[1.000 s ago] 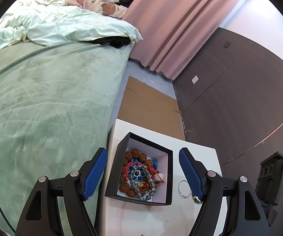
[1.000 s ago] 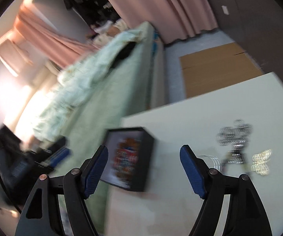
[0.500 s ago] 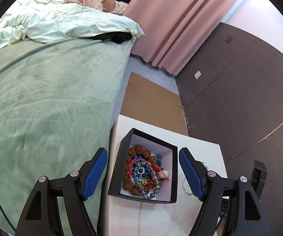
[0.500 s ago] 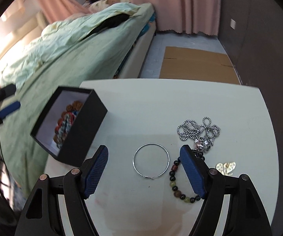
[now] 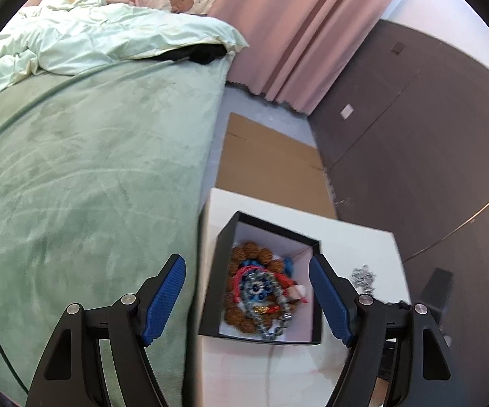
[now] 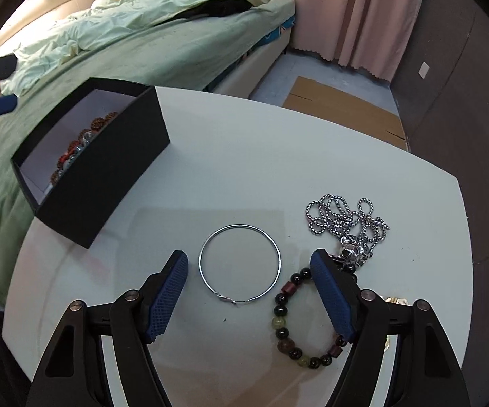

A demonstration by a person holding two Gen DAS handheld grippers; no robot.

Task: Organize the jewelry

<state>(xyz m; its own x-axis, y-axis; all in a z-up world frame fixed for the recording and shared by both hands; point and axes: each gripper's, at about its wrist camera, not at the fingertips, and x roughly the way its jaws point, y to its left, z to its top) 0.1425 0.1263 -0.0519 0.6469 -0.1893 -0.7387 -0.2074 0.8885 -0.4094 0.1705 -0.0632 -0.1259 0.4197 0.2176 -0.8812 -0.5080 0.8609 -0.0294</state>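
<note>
A black jewelry box (image 5: 225, 244) with a white lining holds several bead bracelets (image 5: 261, 291) on the white table (image 5: 356, 237). My left gripper (image 5: 247, 291) is open and empty above the box. In the right wrist view the box (image 6: 108, 169) stands at the left. A thin silver hoop (image 6: 240, 264) lies between the fingers of my open, empty right gripper (image 6: 249, 291). A dark bead bracelet (image 6: 298, 318) lies by the right finger, partly hidden. A silver chain necklace (image 6: 342, 220) lies beyond it.
A green-covered bed (image 5: 74, 169) borders the table's left edge. Flat cardboard (image 5: 271, 166) lies on the floor beyond the table. A pink curtain (image 5: 295, 34) and a dark wall (image 5: 414, 135) stand behind. A gold butterfly piece (image 6: 393, 300) lies behind the right finger.
My right gripper has swung down over the table and closed in on the silver hoop. My left gripper has drifted closer over the box.
</note>
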